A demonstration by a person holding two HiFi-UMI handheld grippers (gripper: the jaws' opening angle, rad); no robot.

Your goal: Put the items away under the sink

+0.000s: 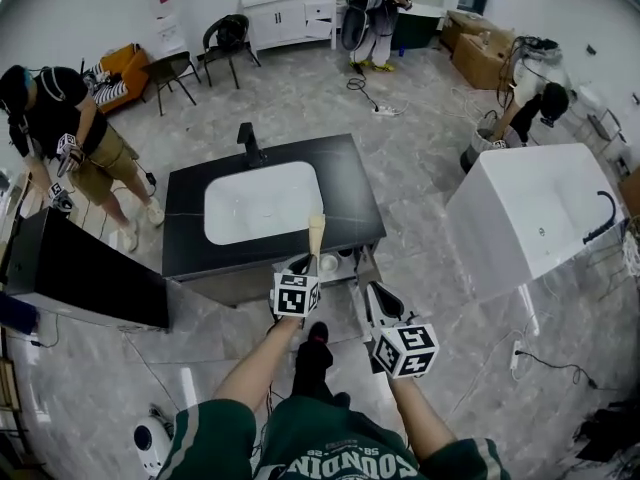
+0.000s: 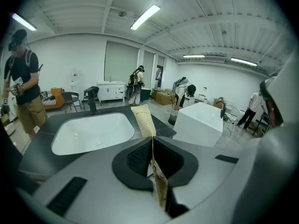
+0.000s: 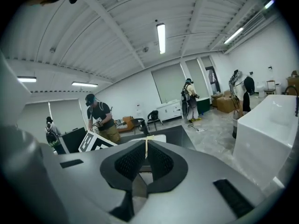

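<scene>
**Item 1. Left gripper**: I found the jaws closed tight on a tan paper pouch. They pinched it flat partway along its length. The longer end stood up and forward out of the pads, and a printed end trailed back behind them.

**Item 2. Tan paper pouch, location:** in the head view the tan paper pouch was held clear of any surface. It was over the front edge of the black vanity top, just in front of the white basin. The left gripper was below it, with its marker cube nearest me.

**Item 3. Right gripper**: the jaws were together. A thin pale strip showed along their seam, and I could not tell what it was. In the head view the right gripper sat beside the left one, to its right and slightly nearer me, and I saw nothing in its jaws.

**Item 4. Vanity:** a black faucet stood behind the basin. A small white round thing showed just under the front edge, next to the left gripper, too small for me to identify.

**Item 5. Surroundings:**
- A white bathtub was well off to the right.
- A black cabinet was to the left.
- A person in a dark shirt, holding grippers, stood beyond the cabinet.
- The floor was grey tile.
</scene>
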